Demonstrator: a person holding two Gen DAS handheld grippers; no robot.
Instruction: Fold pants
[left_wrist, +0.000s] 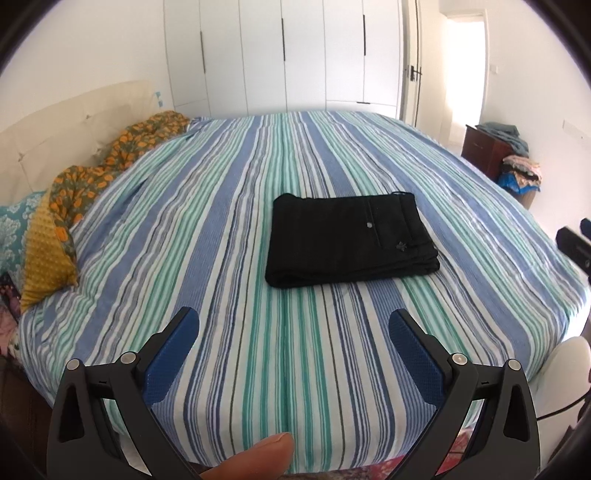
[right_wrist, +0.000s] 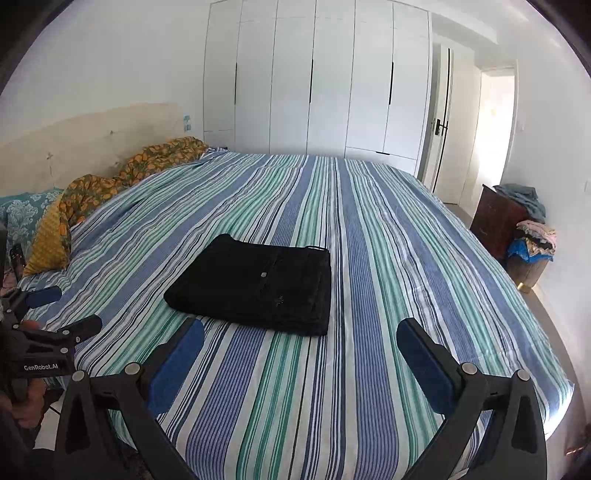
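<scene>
The black pants (left_wrist: 351, 240) lie folded in a flat rectangle mid-bed on the striped sheet (left_wrist: 229, 229). The left gripper (left_wrist: 293, 325) and right gripper (right_wrist: 300, 334) both gape wide, empty, short of the pants. The left gripper's body reads "GenRobot.AI".

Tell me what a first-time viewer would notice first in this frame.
The black pants, folded into a neat rectangle, lie mid-bed on the blue, green and white striped sheet. Both the left gripper and right gripper hang open above the near edge, touching nothing. An orange floral quilt is bunched along the headboard side.
</scene>
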